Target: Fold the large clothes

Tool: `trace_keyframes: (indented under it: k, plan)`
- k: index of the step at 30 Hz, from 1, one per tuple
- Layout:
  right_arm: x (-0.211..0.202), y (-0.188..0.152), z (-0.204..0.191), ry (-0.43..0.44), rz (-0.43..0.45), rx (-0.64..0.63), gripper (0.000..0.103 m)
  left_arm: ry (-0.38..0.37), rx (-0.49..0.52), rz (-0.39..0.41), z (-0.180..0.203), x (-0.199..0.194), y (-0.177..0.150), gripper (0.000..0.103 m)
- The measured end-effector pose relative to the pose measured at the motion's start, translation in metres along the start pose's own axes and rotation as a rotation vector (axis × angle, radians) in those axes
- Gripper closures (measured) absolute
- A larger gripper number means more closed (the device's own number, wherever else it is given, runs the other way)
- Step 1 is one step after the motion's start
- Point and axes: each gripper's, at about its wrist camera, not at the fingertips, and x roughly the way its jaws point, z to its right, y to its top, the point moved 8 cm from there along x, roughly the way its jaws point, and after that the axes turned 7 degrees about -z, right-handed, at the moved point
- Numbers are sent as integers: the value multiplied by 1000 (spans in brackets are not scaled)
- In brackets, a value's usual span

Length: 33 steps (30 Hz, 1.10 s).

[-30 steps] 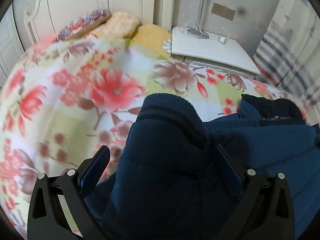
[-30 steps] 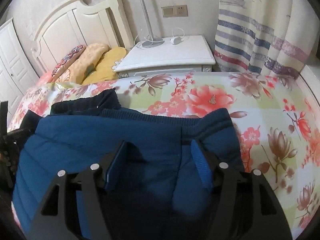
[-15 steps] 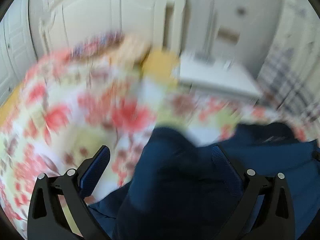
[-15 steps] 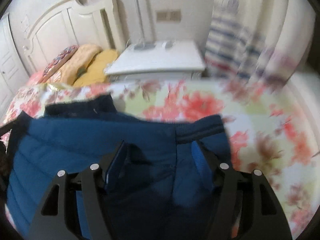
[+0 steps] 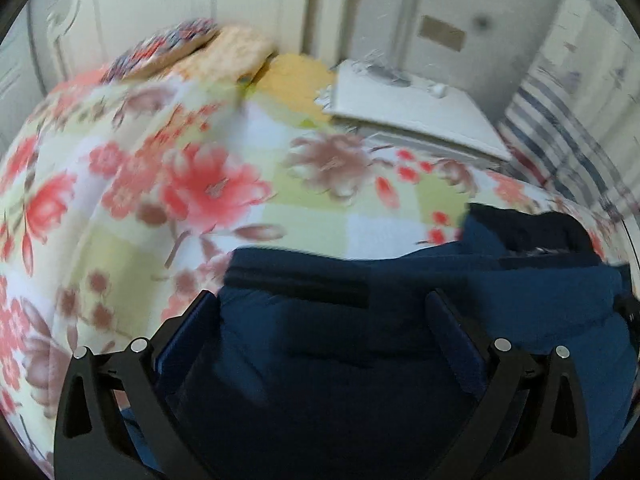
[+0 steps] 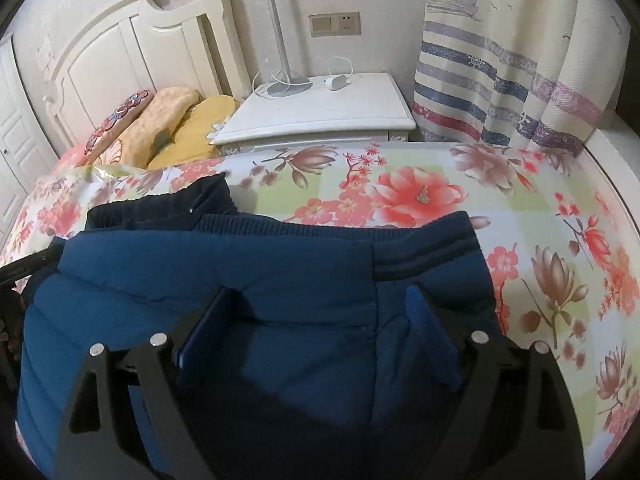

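Spreading wide, left gripper point(image 5: 320, 312): both fingers stand far apart, with the navy padded jacket point(image 5: 360, 360) bulging up between them; no pinch on the cloth is visible, so the claw reads as open.
Right gripper point(image 6: 316, 300): fingers likewise parted wide, resting over the jacket point(image 6: 280, 280), blue pads point(image 6: 430, 336) on either side of a raised hump of fabric without closing on it.
Jacket: a dark blue quilted garment lying on the bed, its ribbed hem point(image 6: 340, 228) running across the far edge in the right wrist view; a darker ribbed collar or cuff point(image 6: 160, 208) sticks out at the far left corner.
Left wrist view: blurred, the jacket's ribbed edge point(image 5: 296, 276) just ahead of the fingertips.
Bedspread point(image 6: 420, 196): floral print in red, brown and pale green, under the jacket and showing all around it.
Pillows point(image 6: 168, 120): yellow and patterned, stacked against the white headboard point(image 6: 132, 52).
Nightstand point(image 6: 320, 108): white, just beside the bed, carrying a lamp base point(image 6: 288, 86) and a small white charger point(image 6: 336, 80) with cable.
Curtain point(image 6: 500, 72): striped, hanging to the right of the nightstand.
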Motion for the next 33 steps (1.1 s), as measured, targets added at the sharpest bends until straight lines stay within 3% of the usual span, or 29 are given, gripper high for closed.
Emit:
trace_keyframes:
  k: [2, 3, 4, 6, 8, 11, 13, 15, 19, 21, 24, 26, 27, 28, 30, 33]
  plan:
    - [-2, 0, -2, -23, -9, -14, 15, -2, -63, -20, -9, 0, -2, 4]
    - [-8, 0, -2, -50, -11, -26, 15, 43, -99, 6, -18, -8, -2, 4]
    - [-20, 0, -7, -110, 8, -43, 15, 80, -125, 66, -23, -23, 0, 5]
    - [-46, 2, -22, -66, 71, -65, 16, 71, -143, 189, -18, -56, -1, 5]
    - [-70, -5, -53, -15, 114, -122, 14, 16, -68, 249, 11, -85, -9, 5]
    - [-68, -30, -100, -10, 67, -262, 8, 20, 112, 251, 69, -93, -30, 5]
    - [-43, -51, -122, -68, 14, -352, 7, 50, 231, 203, 104, -74, -50, 5]
    - [-34, -56, -123, -97, 18, -349, 3, 139, 321, 117, 120, -38, -68, 4]
    - [-34, -53, -108, -25, -52, -283, 3, 99, 292, 81, 112, -34, -67, 4]
    - [-49, -52, -91, -53, -14, -261, 3, 137, 276, 117, 97, -48, -67, 4]
    - [-63, -56, -44, -94, 22, -184, 3, 200, 224, 184, 57, -72, -68, 4]
    - [-66, -66, 5, -115, 25, -68, 3, 208, 145, 183, 21, -74, -77, 4]
    - [-61, -74, 25, -59, 17, 13, 3, 189, 113, 169, 10, -71, -78, 4]
    - [-57, -81, 36, 4, 11, 72, 3, 106, 71, 141, 0, -64, -83, 4]
    - [-48, -90, 44, 105, 21, 129, 2, 33, 36, 138, -7, -62, -84, 4]
    - [-46, -89, 43, 83, 19, 118, 2, 52, 40, 124, -7, -58, -84, 4]
